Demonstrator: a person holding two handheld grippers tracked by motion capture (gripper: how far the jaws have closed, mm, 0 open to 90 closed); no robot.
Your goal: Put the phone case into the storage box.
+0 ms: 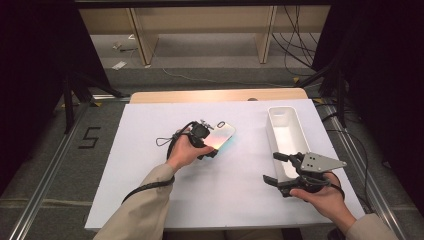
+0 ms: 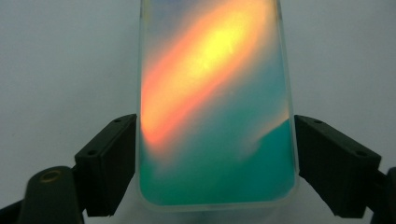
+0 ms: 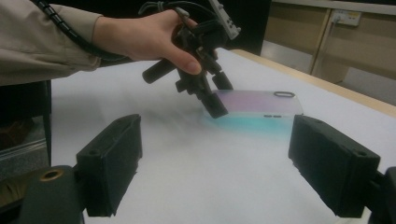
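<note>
A phone case (image 1: 223,134) with an iridescent orange-to-teal back lies lengthwise between the jaws of my left gripper (image 1: 209,146), near the middle of the white sheet. In the left gripper view both black pads press on the long sides of the case (image 2: 215,116) near its lower end. From the right gripper view the case (image 3: 254,103) hangs slightly above the sheet, with a teal glow beneath it, and the left gripper (image 3: 212,98) tilts down onto its near end. My right gripper (image 1: 274,168) rests open at the front right, nothing between its jaws (image 3: 217,154).
A long white bin (image 1: 272,131) stands at the right of the white sheet (image 1: 220,195), just beyond the right gripper. A wooden table edge (image 1: 215,95) runs along the back. Dark curtains and metal rails flank the table.
</note>
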